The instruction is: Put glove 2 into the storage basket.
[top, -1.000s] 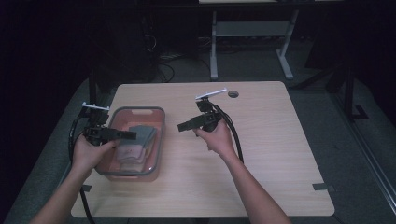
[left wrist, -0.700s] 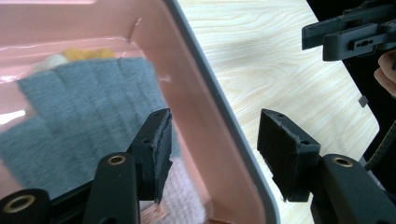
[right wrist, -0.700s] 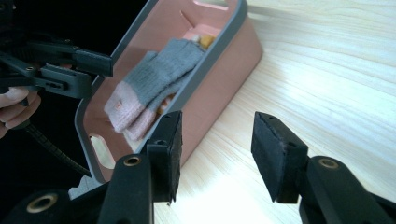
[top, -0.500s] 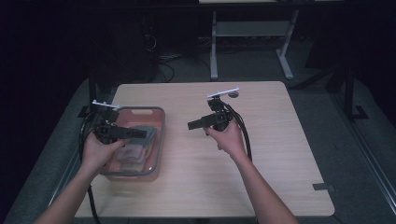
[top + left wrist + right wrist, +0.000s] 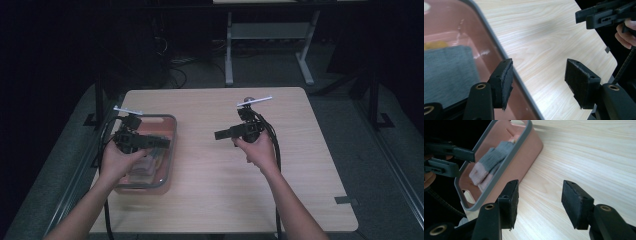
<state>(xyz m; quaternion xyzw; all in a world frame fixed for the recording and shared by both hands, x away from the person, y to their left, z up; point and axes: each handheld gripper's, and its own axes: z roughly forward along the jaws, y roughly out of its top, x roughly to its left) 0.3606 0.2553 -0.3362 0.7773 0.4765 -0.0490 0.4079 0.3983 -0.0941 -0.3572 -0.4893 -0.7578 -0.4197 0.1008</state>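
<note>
Left tool (image 5: 159, 143) over the bin (image 5: 171, 150), jaws just been opening, nothing between. Right tool (image 5: 223, 134) over bare surface (image 5: 210, 190), likewise opening, empty. Socks (image 5: 489, 160) in bin.

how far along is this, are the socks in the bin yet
Done, it seems: the grey and pink socks lie inside the pink bin. In hand: nothing. The left gripper and right gripper have just been opening, with only bare table between their fingers. Nothing else on the table looks left to pack.
</note>
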